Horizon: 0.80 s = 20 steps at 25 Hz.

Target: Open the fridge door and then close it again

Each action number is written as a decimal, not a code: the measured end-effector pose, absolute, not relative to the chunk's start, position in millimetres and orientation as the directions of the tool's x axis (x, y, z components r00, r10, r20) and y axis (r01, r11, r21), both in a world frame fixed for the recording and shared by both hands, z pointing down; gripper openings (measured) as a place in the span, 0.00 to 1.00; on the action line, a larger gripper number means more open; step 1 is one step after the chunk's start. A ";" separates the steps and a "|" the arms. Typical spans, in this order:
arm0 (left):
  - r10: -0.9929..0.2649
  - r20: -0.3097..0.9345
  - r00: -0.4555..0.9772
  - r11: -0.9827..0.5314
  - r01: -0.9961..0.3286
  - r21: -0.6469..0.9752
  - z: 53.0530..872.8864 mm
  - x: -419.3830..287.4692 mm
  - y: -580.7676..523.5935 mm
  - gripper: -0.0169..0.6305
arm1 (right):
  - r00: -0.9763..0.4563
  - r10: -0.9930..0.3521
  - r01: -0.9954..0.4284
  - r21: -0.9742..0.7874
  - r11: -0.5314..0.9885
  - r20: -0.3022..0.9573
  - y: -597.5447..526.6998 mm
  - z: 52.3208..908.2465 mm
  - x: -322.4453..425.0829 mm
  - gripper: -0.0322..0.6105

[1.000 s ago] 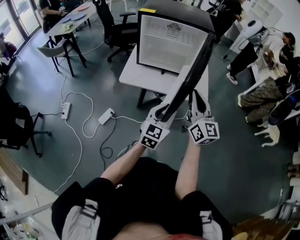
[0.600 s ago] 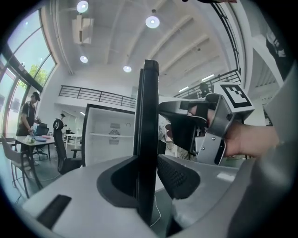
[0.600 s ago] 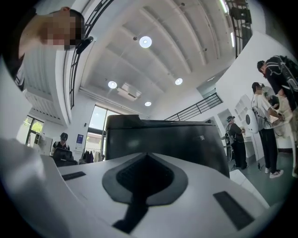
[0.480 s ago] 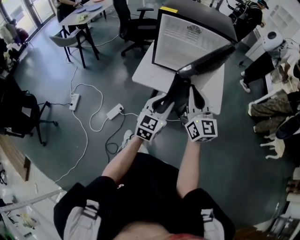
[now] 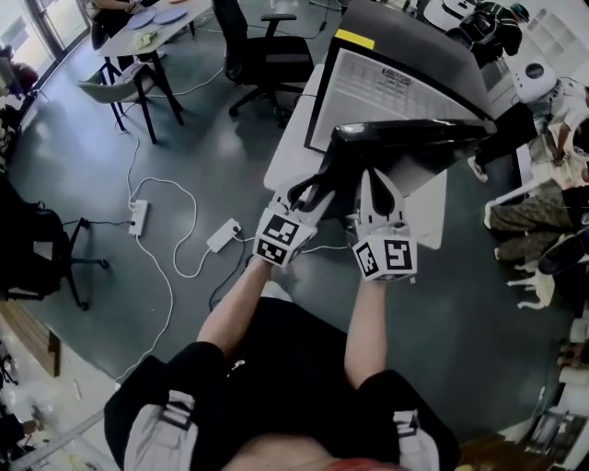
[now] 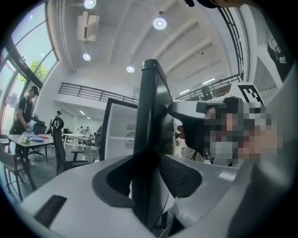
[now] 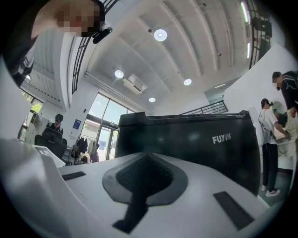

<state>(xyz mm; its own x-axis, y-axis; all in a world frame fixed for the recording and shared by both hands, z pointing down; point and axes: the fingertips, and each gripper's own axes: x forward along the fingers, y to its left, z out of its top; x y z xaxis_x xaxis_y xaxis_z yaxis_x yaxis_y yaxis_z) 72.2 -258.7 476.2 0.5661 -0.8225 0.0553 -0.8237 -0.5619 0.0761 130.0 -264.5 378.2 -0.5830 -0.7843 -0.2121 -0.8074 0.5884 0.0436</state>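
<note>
A small black fridge [image 5: 414, 51] stands on a white table [image 5: 293, 158], its white inside [image 5: 386, 92] showing. Its black door [image 5: 409, 138] hangs partly open, swung across the front. My left gripper [image 5: 311, 195] straddles the door's free edge [image 6: 148, 139]. Its jaws are opening, and the pads [image 6: 179, 174] stand close beside the edge. My right gripper [image 5: 373, 184] is shut with nothing in it, its tips up against the door's outer face [image 7: 186, 139], which carries a white logo.
Cables and two power strips [image 5: 225, 235] lie on the grey floor to the left. A black office chair [image 5: 262, 46] and another table [image 5: 138, 23] stand beyond. People stand and sit at the right [image 5: 543, 101]. A dark bag [image 5: 32, 248] sits at the far left.
The door has swung from pointing out at me to lying across the fridge's front. Both grippers moved with it, up and to the right in the head view.
</note>
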 end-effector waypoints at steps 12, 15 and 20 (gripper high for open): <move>-0.694 0.073 0.716 -0.712 -0.698 0.078 475.9 28.8 -387.0 0.30 | -0.413 -0.893 -0.910 0.066 0.408 -0.176 -371.7 372.5 81.3 0.04; -0.686 0.074 0.724 -0.719 -0.689 0.089 475.6 25.6 -412.1 0.30 | -0.395 -0.905 -0.918 0.093 0.384 -0.158 -393.9 373.7 77.3 0.04; -0.682 0.078 0.728 -0.721 -0.686 0.096 477.9 25.3 -440.5 0.31 | -0.375 -0.915 -0.926 0.095 0.364 -0.147 -420.0 378.4 78.3 0.04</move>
